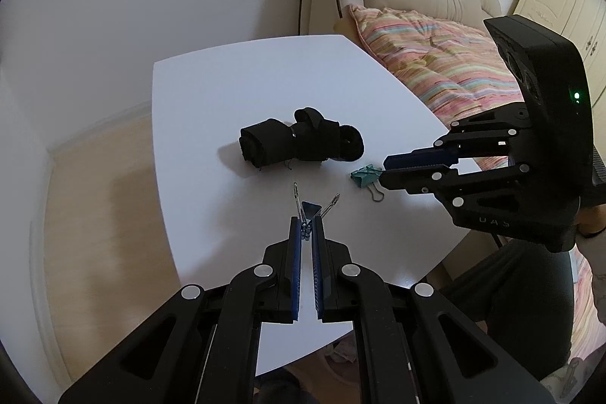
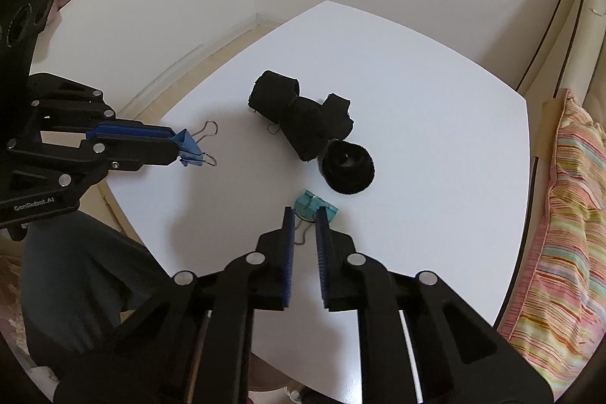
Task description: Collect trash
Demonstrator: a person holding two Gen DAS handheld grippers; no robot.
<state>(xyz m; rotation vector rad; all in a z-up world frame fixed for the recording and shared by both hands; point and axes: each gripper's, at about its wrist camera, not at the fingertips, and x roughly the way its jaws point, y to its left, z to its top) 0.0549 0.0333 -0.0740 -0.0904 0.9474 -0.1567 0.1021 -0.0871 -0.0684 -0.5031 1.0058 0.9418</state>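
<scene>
My left gripper (image 1: pixel 307 223) is shut on a blue binder clip (image 1: pixel 311 211), held just above the white table (image 1: pixel 227 82); the same clip shows in the right wrist view (image 2: pixel 189 148) at the left gripper's tips (image 2: pixel 175 147). A teal binder clip (image 1: pixel 365 175) lies on the table. My right gripper (image 2: pixel 305 212) is slightly open, its fingertips on either side of the teal clip (image 2: pixel 316 206); whether it grips the clip is unclear. A black rolled strap bundle (image 1: pixel 299 139) lies mid-table, also in the right wrist view (image 2: pixel 306 124).
A black fuzzy ring (image 2: pixel 348 167) lies next to the bundle. A bed with a striped quilt (image 1: pixel 435 63) borders the table's right side. The wooden floor (image 1: pixel 94 195) lies to the left. A person's dark-clothed leg (image 2: pixel 83 271) is at the near edge.
</scene>
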